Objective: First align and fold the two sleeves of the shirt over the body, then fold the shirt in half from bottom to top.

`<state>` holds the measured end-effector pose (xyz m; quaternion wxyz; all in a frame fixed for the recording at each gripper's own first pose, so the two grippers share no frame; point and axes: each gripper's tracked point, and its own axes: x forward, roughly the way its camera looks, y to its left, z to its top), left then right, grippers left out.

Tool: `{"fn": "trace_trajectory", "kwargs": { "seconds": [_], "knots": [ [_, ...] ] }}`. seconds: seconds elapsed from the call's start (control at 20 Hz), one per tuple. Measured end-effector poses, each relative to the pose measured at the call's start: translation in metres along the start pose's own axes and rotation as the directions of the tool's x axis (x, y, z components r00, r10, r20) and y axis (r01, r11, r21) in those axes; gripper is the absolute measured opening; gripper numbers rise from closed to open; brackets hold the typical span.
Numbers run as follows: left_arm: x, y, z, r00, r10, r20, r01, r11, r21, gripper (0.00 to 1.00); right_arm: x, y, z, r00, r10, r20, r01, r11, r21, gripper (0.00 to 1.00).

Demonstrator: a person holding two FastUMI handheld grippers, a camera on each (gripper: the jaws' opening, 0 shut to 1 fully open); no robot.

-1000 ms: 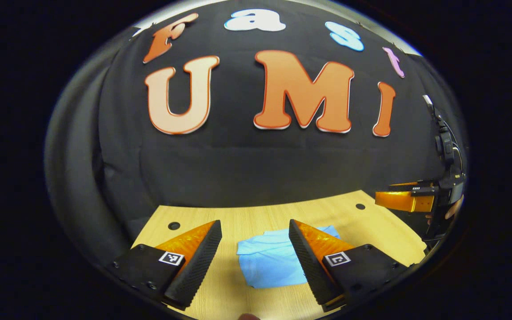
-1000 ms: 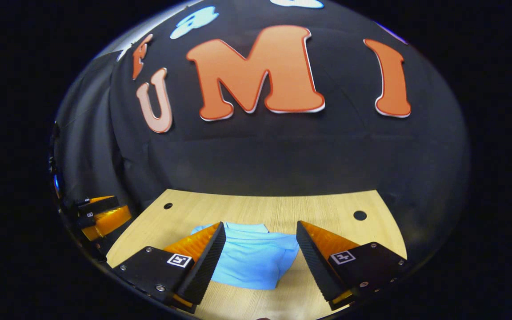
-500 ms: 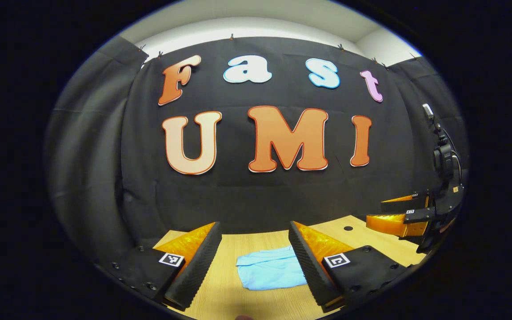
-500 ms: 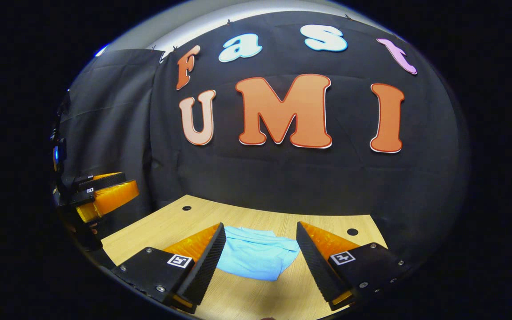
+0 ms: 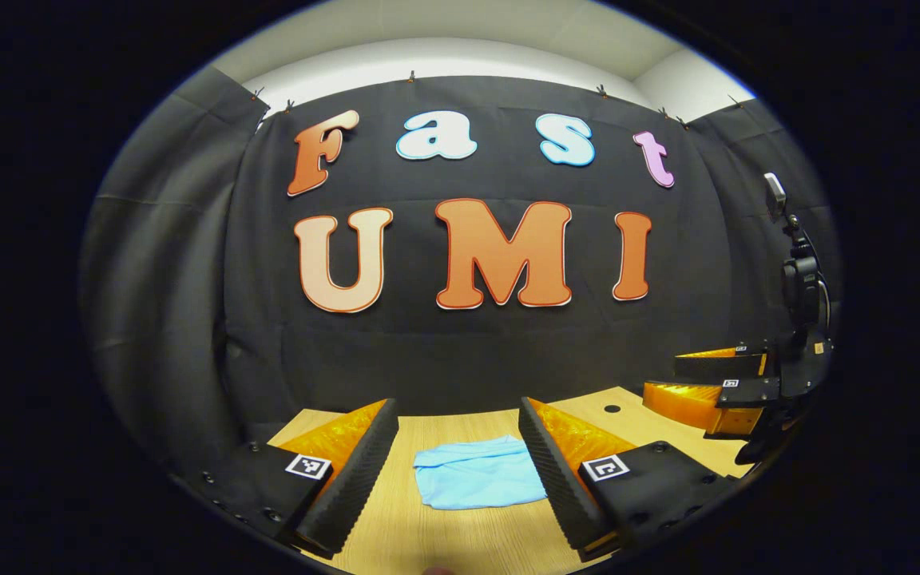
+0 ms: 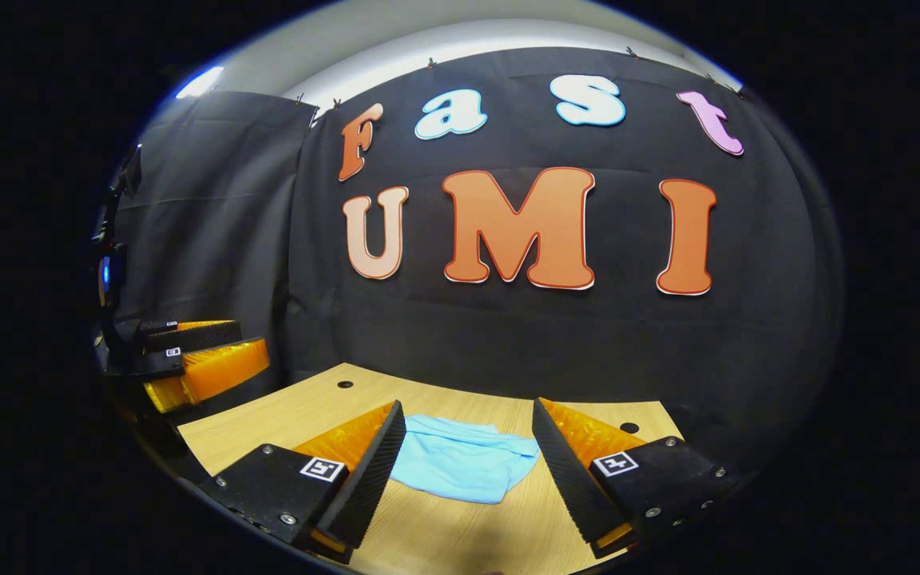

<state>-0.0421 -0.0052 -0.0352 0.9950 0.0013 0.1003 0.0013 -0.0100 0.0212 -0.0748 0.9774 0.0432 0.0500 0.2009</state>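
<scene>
Shirt: the light blue shirt lies on the wooden table as a compact folded packet, ahead of both my grippers and touching neither.
Left gripper: my left gripper hangs above the near part of the table with its fingers spread wide and nothing between them.
Right gripper: my right gripper is likewise spread and empty, lifted clear of the cloth; in the left gripper view it sits off at the right edge.
Step in hand: I judge the folds done and this a pull-back, so the thing to do well is to lift away straight (no finger dragging a layer open).
Fold quality: the packet looks roughly rectangular, though its far edge seems a little rumpled; from this low angle I cannot tell whether the layers line up.
Edges: the packet lies well inside the table, bare wood on every side, the round holes near the far corners apart from it.
Open room: free space above and toward me; the black cloth wall closes off the far side.
</scene>
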Motion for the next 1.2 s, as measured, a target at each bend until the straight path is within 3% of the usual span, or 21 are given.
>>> {"fn": "trace_trajectory", "kwargs": {
  "seconds": [0.25, 0.35, 0.7, 0.85, 1.1, 1.2],
  "knots": [
    [-0.016, -0.003, -0.006, 0.999, 0.046, 0.011, -0.046, 0.999, -0.012, 0.95, -0.011, 0.003, -0.006, 1.0, 0.022, -0.008, -0.022, 0.999, 0.028, 0.97],
    [-0.024, -0.004, -0.009, 0.998, 0.069, 0.006, -0.069, 0.998, -0.009, 0.99, -0.016, 0.005, -0.007, 1.0, 0.028, -0.005, -0.028, 0.999, 0.038, 0.98],
    [-0.047, 0.007, -0.011, 0.99, 0.144, -0.007, -0.144, 0.989, -0.013, 0.99, -0.033, 0.014, -0.014, 0.999, 0.042, -0.011, -0.042, 0.999, -0.014, 0.98],
    [-0.045, 0.011, -0.007, 0.991, 0.137, 0.009, -0.136, 0.991, -0.011, 0.95, -0.036, 0.017, -0.012, 1.0, 0.025, -0.011, -0.025, 0.999, -0.036, 0.98],
    [-0.029, 0.023, 0.01, 0.995, 0.089, 0.052, -0.09, 0.996, 0.01, 1.0, -0.027, 0.016, 0.002, 0.998, -0.056, 0.013, 0.056, 0.998, -0.022, 0.98],
    [-0.027, 0.03, 0.018, 0.995, 0.071, 0.072, -0.073, 0.997, 0.028, 0.95, -0.021, 0.022, 0.009, 0.997, -0.065, 0.029, 0.066, 0.998, -0.014, 0.98]
  ]
}}
